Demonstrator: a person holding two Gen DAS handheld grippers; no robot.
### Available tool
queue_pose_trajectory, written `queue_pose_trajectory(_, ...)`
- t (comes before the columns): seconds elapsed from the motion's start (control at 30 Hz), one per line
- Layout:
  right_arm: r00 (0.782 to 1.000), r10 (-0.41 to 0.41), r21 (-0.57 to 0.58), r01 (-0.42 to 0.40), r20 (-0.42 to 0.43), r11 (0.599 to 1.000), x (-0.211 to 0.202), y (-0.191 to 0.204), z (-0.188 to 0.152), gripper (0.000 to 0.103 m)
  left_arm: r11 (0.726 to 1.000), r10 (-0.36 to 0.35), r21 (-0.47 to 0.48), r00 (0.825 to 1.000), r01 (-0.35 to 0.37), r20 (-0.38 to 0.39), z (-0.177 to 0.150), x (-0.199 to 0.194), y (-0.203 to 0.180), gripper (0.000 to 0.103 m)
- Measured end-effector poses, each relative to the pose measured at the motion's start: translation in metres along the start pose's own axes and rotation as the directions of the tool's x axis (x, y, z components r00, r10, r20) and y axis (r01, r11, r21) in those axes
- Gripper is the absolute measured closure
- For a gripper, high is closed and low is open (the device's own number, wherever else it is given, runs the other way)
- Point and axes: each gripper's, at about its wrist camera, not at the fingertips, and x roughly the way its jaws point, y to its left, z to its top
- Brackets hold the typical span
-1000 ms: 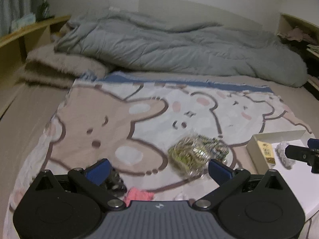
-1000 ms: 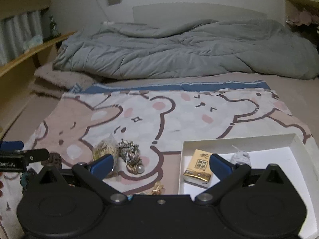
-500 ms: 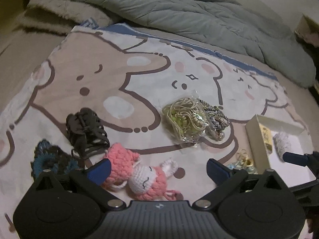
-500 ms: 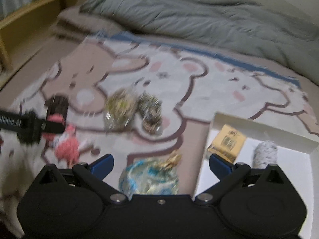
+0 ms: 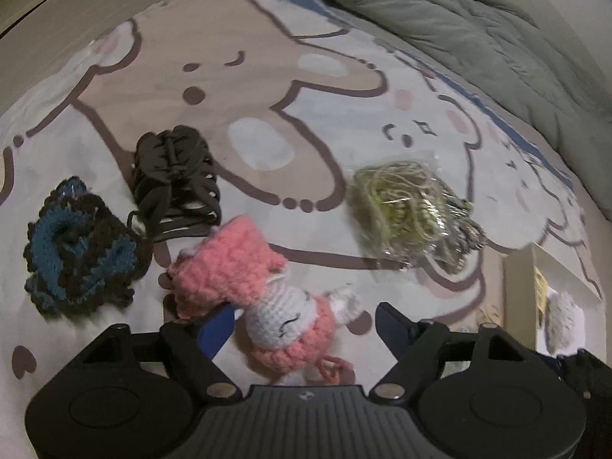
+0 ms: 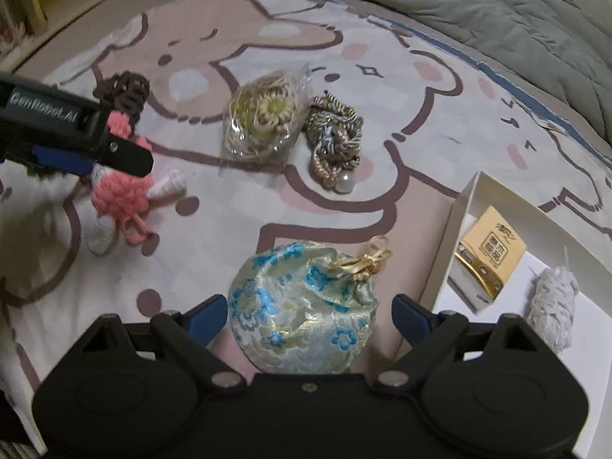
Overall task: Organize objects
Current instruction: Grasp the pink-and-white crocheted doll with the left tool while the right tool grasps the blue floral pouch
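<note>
My left gripper is open, its jaws on either side of a pink and white crochet bunny that lies on the bear-print blanket; the bunny also shows in the right wrist view under the left gripper. My right gripper is open around a blue-flowered silk pouch with a gold tie. A white box at the right holds a yellow tissue pack and a grey yarn bundle.
A dark brown hair claw and a blue-brown crochet piece lie left of the bunny. A clear bag of yellow-green cord and a braided cord with a pearl lie mid-blanket. A grey duvet is bunched behind.
Both grippers have tilted down and come closer to the blanket. The bunny now sits between the left jaws and the silk pouch between the right jaws.
</note>
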Motion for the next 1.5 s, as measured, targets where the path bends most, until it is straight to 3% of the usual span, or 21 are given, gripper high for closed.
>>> queue_pose_trajectory(0.13, 0.999, -0.016, -0.031, 0.015, -0.03, 0.999, 0.01, 0.003, 0.002, 0.01, 0.999, 0.029, -0.018, 0.999, -0.029, 0.013, 0.003, 0.009, 0.004, 0.032)
queue_pose_trajectory(0.3, 0.998, 0.012, -0.024, -0.014, -0.056, 1.0, 0.018, 0.003, 0.005, 0.015, 1.0, 0.014, 0.007, 1.0, -0.014, -0.005, 0.008, 0.018, 0.009, 0.04)
queue_pose_trajectory(0.4, 0.998, 0.012, -0.045, -0.015, -0.064, 0.999, 0.02, 0.006, 0.005, 0.016, 0.999, -0.011, 0.047, 1.0, 0.012, -0.011, 0.009, 0.019, 0.008, 0.047)
queue_pose_trajectory(0.57, 0.998, 0.019, -0.052, -0.022, -0.053, 0.998, 0.017, 0.009, 0.004, 0.022, 0.987, -0.039, 0.156, 0.999, 0.042, -0.022, 0.009, 0.02, 0.003, 0.049)
queue_pose_trajectory(0.77, 0.996, 0.08, -0.059, -0.083, -0.044, 0.995, 0.006, 0.013, -0.004, 0.025, 0.948, -0.071, 0.306, 0.995, 0.087, -0.064, 0.004, 0.016, 0.0, 0.05)
queue_pose_trajectory(1.0, 0.982, 0.182, -0.091, -0.186, -0.056, 0.978, -0.007, 0.029, -0.012, 0.026, 0.864, -0.109, 0.478, 0.987, 0.155, -0.122, -0.01, 0.006, -0.002, 0.051)
queue_pose_trajectory(1.1, 0.974, 0.215, -0.109, -0.222, -0.067, 0.969, -0.012, 0.039, -0.015, 0.026, 0.846, -0.115, 0.506, 0.984, 0.17, -0.139, -0.012, 0.003, 0.002, 0.051)
queue_pose_trajectory(1.17, 0.971, 0.23, -0.125, -0.237, -0.07, 0.963, -0.014, 0.045, -0.016, 0.026, 0.856, -0.122, 0.487, 0.984, 0.172, -0.132, -0.011, 0.0, 0.006, 0.051)
queue_pose_trajectory(1.4, 0.971, 0.224, -0.097, -0.231, -0.079, 0.968, -0.013, 0.05, -0.016, 0.023, 0.959, -0.084, 0.266, 0.994, 0.101, -0.075, -0.005, 0.005, 0.013, 0.047)
queue_pose_trajectory(1.5, 0.969, 0.237, -0.029, -0.239, -0.075, 0.97, -0.013, 0.044, -0.013, 0.021, 0.99, -0.066, 0.126, 0.997, 0.07, -0.032, -0.005, 0.007, 0.015, 0.038)
